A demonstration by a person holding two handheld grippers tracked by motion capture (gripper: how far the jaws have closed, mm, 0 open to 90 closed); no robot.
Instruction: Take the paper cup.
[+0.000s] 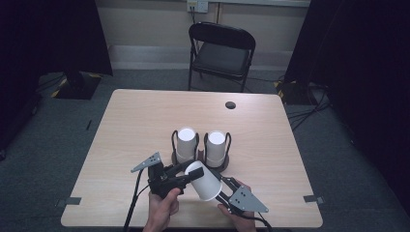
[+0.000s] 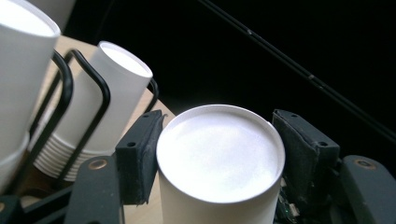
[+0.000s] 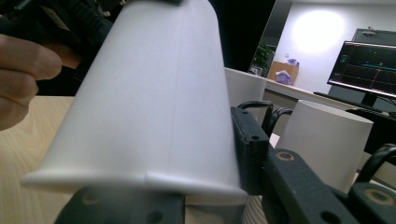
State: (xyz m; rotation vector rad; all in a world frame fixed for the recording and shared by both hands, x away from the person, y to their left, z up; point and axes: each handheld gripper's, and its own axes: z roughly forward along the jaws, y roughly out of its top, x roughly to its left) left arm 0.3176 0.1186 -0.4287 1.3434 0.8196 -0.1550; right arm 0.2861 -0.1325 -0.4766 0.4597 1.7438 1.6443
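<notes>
A white paper cup (image 1: 203, 181) lies tilted above the table's near edge, held from both ends. My left gripper (image 1: 190, 170) is shut on its narrow closed end, and the left gripper view has that round base (image 2: 219, 154) between the two pads. My right gripper (image 1: 216, 194) is shut on the wide rim end; one pad (image 3: 247, 149) presses the cup's wall (image 3: 154, 102) and the other is hidden behind it. Just beyond stand two stacks of upside-down cups (image 1: 185, 142) (image 1: 216, 145) in black wire holders (image 1: 222, 166).
The wooden table (image 1: 145, 116) has a cable hole (image 1: 230, 105) near its far edge. A black folding chair (image 1: 221, 50) stands behind it. A lit monitor (image 3: 371, 63) sits far off in the right gripper view.
</notes>
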